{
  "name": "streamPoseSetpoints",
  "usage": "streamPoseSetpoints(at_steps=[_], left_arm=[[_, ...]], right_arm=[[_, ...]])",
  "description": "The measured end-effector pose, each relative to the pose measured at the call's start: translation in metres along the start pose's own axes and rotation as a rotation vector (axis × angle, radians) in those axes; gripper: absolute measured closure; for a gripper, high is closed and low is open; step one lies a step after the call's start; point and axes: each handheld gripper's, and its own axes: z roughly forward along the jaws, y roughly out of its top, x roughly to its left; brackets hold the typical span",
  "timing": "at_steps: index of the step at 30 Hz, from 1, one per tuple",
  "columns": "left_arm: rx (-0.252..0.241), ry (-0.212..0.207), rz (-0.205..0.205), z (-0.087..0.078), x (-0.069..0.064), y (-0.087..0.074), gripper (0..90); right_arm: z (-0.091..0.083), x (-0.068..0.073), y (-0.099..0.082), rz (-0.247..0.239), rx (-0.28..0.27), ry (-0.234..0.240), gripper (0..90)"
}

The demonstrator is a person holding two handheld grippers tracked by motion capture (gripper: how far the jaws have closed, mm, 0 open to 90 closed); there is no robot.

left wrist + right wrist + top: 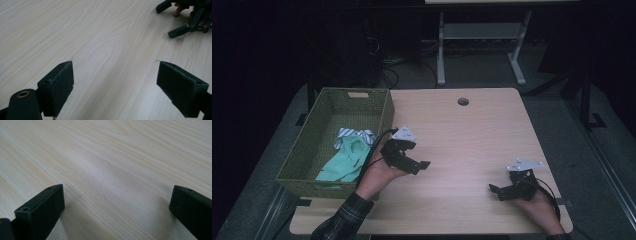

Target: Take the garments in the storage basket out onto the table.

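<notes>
Landmark for all positions: the olive-green woven rectangular basket (384,112), which sits at the left edge of the pale wood-grain table (472,135).

Left gripper (418,167): black two-jaw tool, held in the person's left hand (379,176), just to the right of the basket's near right corner, over bare tabletop. Grey three-cornered plate on top, cable trailing back toward the basket's right wall. In the left gripper view the left gripper (115,82) has its jaws spread wide; only bare wood between the two pads, nothing pinched.

Right gripper (498,191): same type, held in the person's right hand (539,205), well to the right of the basket and nearer the front table edge than the basket's front wall. Jaws point left, back toward the basket. In the right gripper view the right gripper (116,202) is also spread wide, with empty wood grain between the jaws. It shows too in the left gripper view, far off at top right, jaws apart.

Contents of basket: a crumpled mint-green cloth (343,162) lying toward the near right part of the floor, and a white-and-blue striped cloth (353,133) just behind it, touching it. Both lie inside the basket walls. Neither gripper touches either cloth; the left one is the nearer, separated by the basket's right wall.

A round cable hole (463,101) lies in the table, right of the basket's far corner.
</notes>
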Motion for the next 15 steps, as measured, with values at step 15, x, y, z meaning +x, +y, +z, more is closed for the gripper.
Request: streamPoseSetpoints(at_steps=[15], left_arm=[[-0.004, -0.005, -0.015, -0.011, 0.012, 0.006, 13.7]], right_arm=[[0.0, 0.0, 0.0, 0.0, 0.0, 0.0, 0.0]])
